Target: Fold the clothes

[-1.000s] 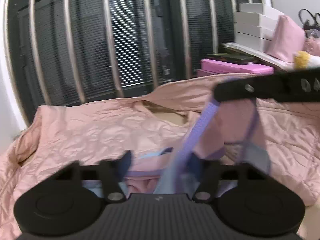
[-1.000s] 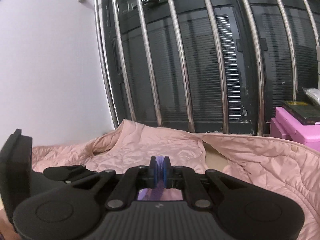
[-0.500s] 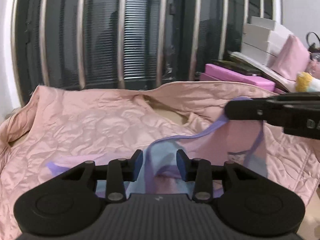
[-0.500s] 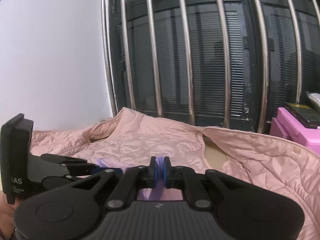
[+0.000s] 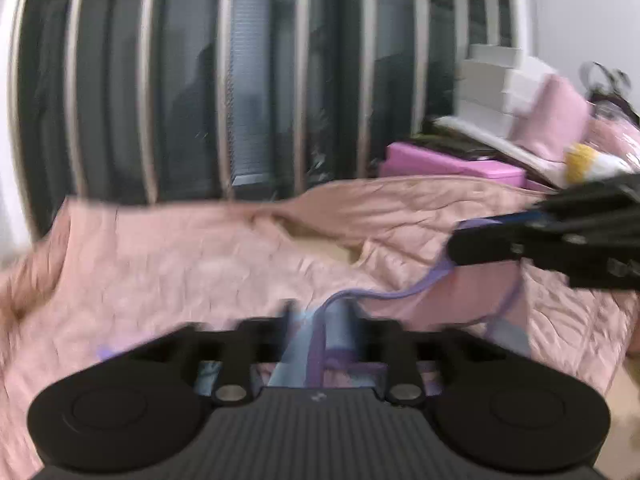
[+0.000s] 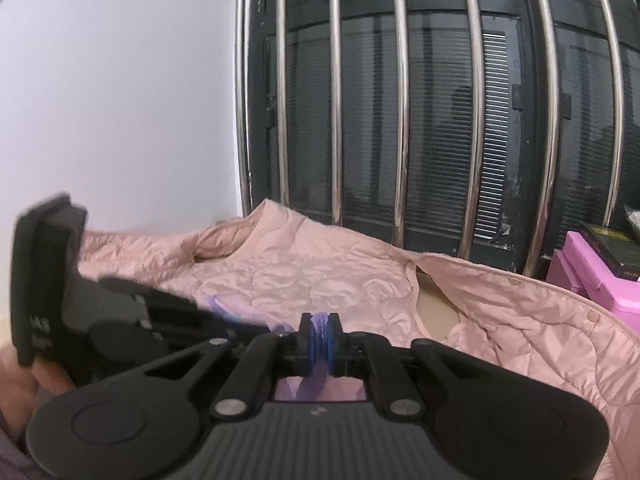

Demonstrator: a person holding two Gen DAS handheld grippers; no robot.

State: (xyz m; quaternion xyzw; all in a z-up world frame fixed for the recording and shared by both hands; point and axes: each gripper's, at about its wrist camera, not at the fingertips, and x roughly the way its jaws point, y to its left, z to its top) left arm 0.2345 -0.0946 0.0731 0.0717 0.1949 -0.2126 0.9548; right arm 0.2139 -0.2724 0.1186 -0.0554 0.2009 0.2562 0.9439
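A small garment (image 5: 336, 328) of light blue and pink cloth with purple trim hangs between my two grippers over a pink quilted jacket (image 5: 180, 272) that lies spread out. My left gripper (image 5: 322, 316) is low over the jacket. Its jaws are opening with the blue cloth and a purple strap loose between them, and the view is blurred. My right gripper (image 6: 320, 340) is shut on a purple strap (image 6: 310, 388) of the garment. In the left wrist view the right gripper (image 5: 460, 248) reaches in from the right with the strap trailing from it.
Steel window bars (image 6: 400, 120) and dark blinds stand behind the jacket (image 6: 320, 272). Bright pink boxes (image 5: 448, 164) sit at the right, with white boxes (image 5: 492, 92) and a pink cushion (image 5: 552, 116) behind them. A white wall (image 6: 120, 100) is on the left. A hand (image 6: 24, 384) shows at the lower left.
My left gripper's jaws have spread wider around the cloth, and the gripper has shifted along the jacket. The right gripper stays shut on the purple strap and has rolled slightly.
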